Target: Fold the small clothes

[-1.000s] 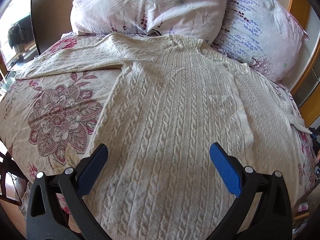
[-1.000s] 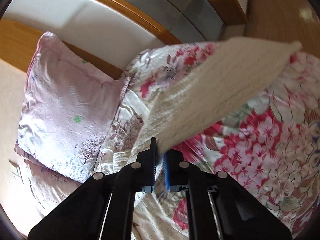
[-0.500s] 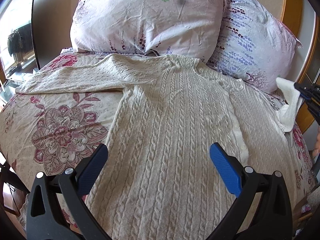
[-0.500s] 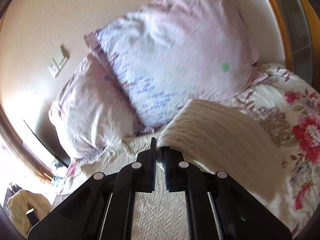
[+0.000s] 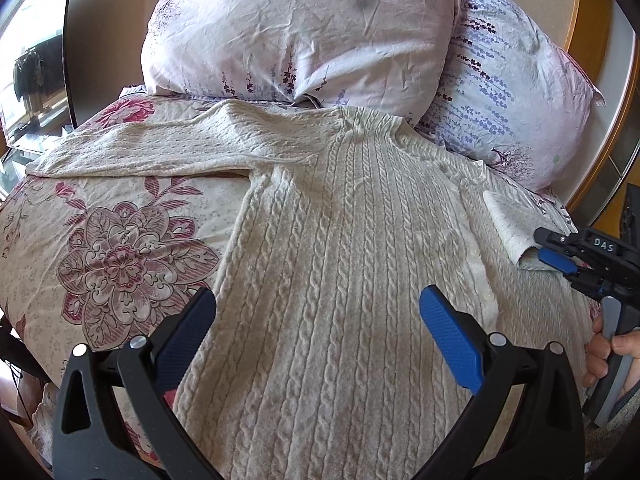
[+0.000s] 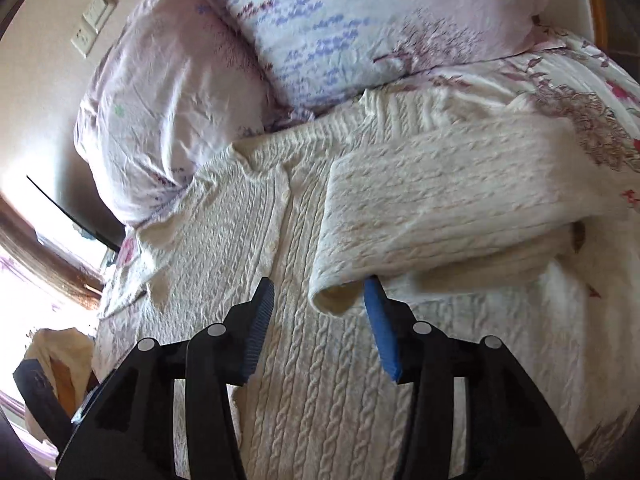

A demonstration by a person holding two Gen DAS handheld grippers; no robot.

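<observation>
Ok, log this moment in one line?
stage: right sleeve folded over cream cable-knit sweater | right gripper: just opened, cuff between fingers | left gripper: open, hovering

A sweater [image 5: 340, 272] lies flat on the bed [image 5: 100, 220], collar toward two pillows [image 5: 304, 28] behind it. One sleeve [image 5: 132, 148] stretches left; the other sleeve [image 6: 440, 196] lies folded across its body.

two floral pillows [image 5: 304, 32] against the wall; flowered bedspread [image 5: 112, 248] beneath.
</observation>
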